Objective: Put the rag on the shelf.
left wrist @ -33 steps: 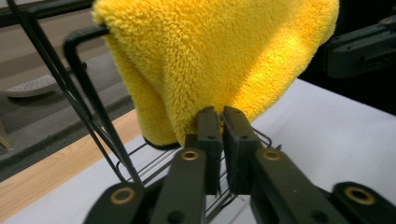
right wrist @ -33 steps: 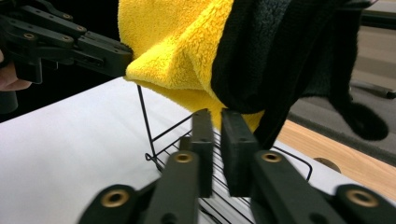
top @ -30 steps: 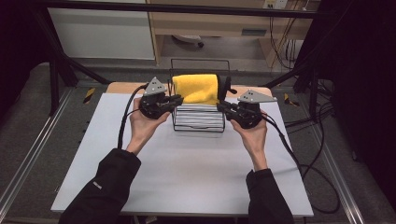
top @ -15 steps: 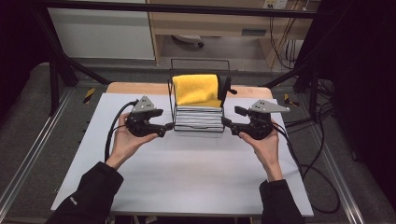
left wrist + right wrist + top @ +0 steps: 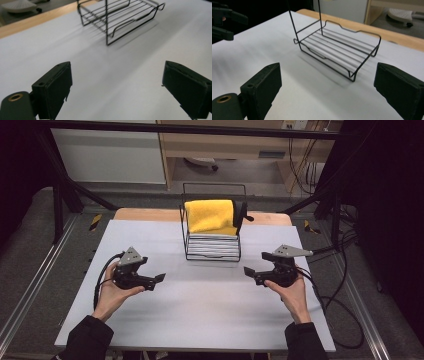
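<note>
High view: the yellow cloth (image 5: 210,215) is draped over the top of the wire rack (image 5: 212,251), at twelve o'clock on the bench (image 5: 200,310). It may slide off if the rack gets nudged. The left hand-held gripper (image 5: 159,278) and right hand-held gripper (image 5: 248,271), jaws just opened wide, hold nothing, well apart from it.

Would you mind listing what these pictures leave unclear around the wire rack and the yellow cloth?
- Wire rack, upper tier: cut off by the top edge in both gripper views.
- Yellow cloth: its far side hangs hidden behind itself in the high view.
- Black item beside the cloth: too small to identify.
</note>
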